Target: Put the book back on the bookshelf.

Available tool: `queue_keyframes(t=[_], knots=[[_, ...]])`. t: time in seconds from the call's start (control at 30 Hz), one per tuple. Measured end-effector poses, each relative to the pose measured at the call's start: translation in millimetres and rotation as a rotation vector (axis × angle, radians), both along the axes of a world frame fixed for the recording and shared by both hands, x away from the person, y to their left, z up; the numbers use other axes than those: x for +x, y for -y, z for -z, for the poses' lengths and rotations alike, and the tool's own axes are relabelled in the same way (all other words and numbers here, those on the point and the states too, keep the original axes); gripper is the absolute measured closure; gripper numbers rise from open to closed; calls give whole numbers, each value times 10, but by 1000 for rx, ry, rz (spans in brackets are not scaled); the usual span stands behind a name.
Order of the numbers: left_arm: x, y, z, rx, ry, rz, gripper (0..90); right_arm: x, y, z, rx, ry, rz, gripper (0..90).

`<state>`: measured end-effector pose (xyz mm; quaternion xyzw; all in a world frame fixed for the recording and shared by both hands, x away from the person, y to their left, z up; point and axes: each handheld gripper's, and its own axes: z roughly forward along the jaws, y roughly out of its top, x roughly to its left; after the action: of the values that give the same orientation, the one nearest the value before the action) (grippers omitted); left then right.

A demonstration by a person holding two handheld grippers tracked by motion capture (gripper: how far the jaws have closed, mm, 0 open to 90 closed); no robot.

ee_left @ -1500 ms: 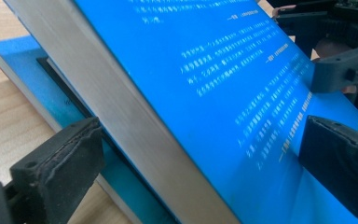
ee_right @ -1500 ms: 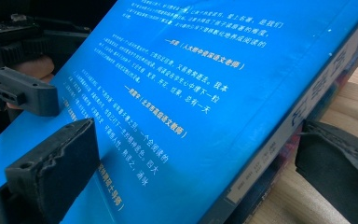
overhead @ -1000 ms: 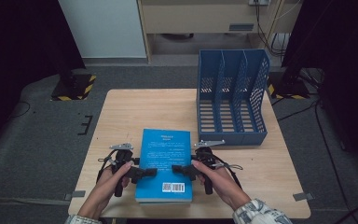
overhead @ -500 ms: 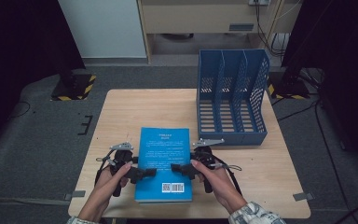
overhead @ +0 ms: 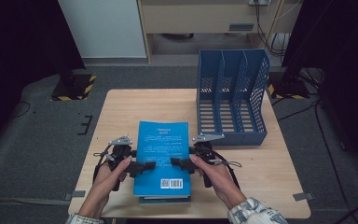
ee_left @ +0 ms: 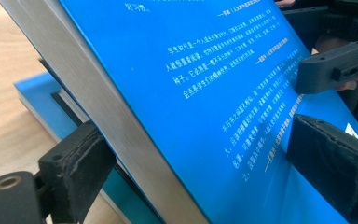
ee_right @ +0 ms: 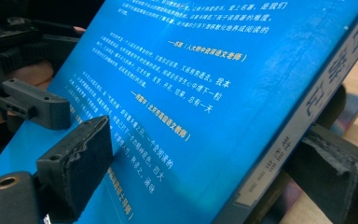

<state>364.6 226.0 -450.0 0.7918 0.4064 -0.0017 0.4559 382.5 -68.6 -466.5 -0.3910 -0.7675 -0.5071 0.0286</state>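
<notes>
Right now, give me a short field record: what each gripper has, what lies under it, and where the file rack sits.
left gripper: jaws have just been closing, clamped on the left edge of the blue paperback book
right gripper: jaws have just been closing, clamped on the book's spine edge
book: tilted, raised off another blue book beneath
blue plastic three-slot file rack: far right of the wooden table, slots empty

The book (overhead: 162, 154) has a smooth, glossy blue cover and matt paper page edges. The table (overhead: 121, 112) looks like pale matt wood. The file rack (overhead: 230, 93) at upper right is perforated blue plastic. The gripper pads (ee_left: 79, 156) are rough black foam.
</notes>
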Motion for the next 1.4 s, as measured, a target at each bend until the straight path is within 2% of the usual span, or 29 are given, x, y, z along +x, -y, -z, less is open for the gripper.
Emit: queue_keyframes(t=[0.07,0.23,0.37,0.4,0.63,0.73,0.8,1.2,1.4], knots=[[20,1,-30,9,9,-4,74,30,-17,-36,-12,7,6,111],[75,-8,-122,23,40,-15,113,115,2,-121,13,8,35,182],[134,9,-163,46,55,-11,117,154,-5,-190,2,23,48,229],[150,0,-179,44,63,-15,129,170,-5,-221,-5,37,48,249],[199,-8,-228,27,106,-26,185,220,0,-297,-21,54,57,276],[228,-23,-244,18,109,-25,203,232,-1,-343,-28,72,58,298],[245,-24,-262,27,105,-22,207,242,-20,-389,-43,91,50,312],[268,-41,-300,8,121,-32,218,241,-36,-480,-54,133,40,354],[263,-49,-354,20,154,-21,226,248,-42,-539,-63,159,27,371]])
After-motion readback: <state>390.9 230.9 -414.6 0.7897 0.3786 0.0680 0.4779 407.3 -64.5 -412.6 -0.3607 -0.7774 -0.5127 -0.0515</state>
